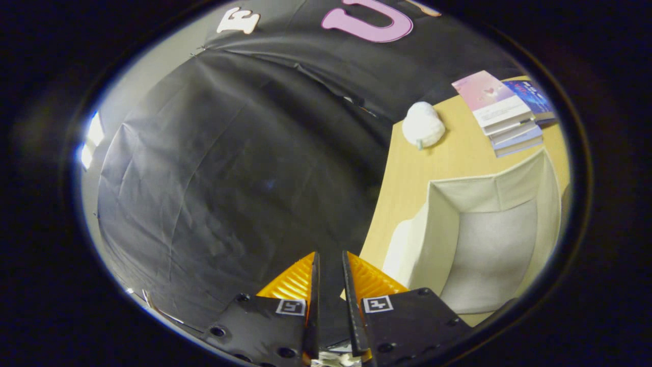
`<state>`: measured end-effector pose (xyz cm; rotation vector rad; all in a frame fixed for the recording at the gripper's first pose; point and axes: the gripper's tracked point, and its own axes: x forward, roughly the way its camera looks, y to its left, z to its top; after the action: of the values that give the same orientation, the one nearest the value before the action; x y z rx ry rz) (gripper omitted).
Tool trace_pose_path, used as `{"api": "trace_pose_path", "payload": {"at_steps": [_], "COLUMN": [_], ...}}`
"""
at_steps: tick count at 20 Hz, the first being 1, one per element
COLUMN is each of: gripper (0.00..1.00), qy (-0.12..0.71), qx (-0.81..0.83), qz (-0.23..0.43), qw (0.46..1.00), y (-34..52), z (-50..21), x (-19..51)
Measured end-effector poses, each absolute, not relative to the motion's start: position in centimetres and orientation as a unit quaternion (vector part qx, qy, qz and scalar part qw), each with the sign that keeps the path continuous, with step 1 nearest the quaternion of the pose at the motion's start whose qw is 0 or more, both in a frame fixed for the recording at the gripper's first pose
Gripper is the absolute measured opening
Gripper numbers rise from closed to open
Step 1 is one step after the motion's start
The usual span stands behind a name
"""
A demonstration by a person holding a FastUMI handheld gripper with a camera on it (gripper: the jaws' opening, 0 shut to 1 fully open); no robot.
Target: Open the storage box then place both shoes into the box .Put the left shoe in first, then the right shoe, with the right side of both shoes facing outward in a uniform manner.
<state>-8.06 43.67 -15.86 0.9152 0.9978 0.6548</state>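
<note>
- The claw [330,253] is sitting in the lower middle of the picture, tilted so the scene is leaning. It is pointing mostly at the black cloth wall [229,168] rather than at the desk [407,173].
- Its two fingers are standing almost parallel, with only a narrow slit showing between them. A small pale scrap is showing low in that slit, too little to identify, so I cannot tell whether the claw is gripping anything or merely drawn nearly closed.
- The storage box [428,239] is lying to the right of the fingers, in the lower right of the picture. It is standing on the desk with its mouth open toward the camera, and its pale fabric inner walls and greyish bottom are showing.
- On the far left, a bright patch of light [91,140] is glowing beside the cloth wall, which is spreading across the left and middle of the picture.
- The desk's near edge is running diagonally from just beside the right finger up toward the upper right, meeting the dark cloth.
- Bare desk is lying between that edge and the box, and beyond the box as well.
- A white fluffy object [423,125] is resting on the desk beyond the box, near the cloth.
- A stack of books [504,114] is lying further right, apart from the fluffy object and beyond the box's far rim.
</note>
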Motion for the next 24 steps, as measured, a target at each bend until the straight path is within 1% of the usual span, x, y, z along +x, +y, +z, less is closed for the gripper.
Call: {"api": "trace_pose_path", "payload": {"at_steps": [7,16,21,24], "gripper": [0.27,0.27,0.27,0.27], "qy": [0.419,0.404,0.430,0.461], "qx": [0.411,0.375,0.362,0.351], "qz": [0.260,0.159,0.086,0.063], "qw": [0.767,0.819,0.822,0.813], "y": [37.7,24.2,16.4,13.6], "z": [-15.3,-19.1,-23.7,-27.0], "x": [-6.3,-5.2,-7.0,-9.3]}}
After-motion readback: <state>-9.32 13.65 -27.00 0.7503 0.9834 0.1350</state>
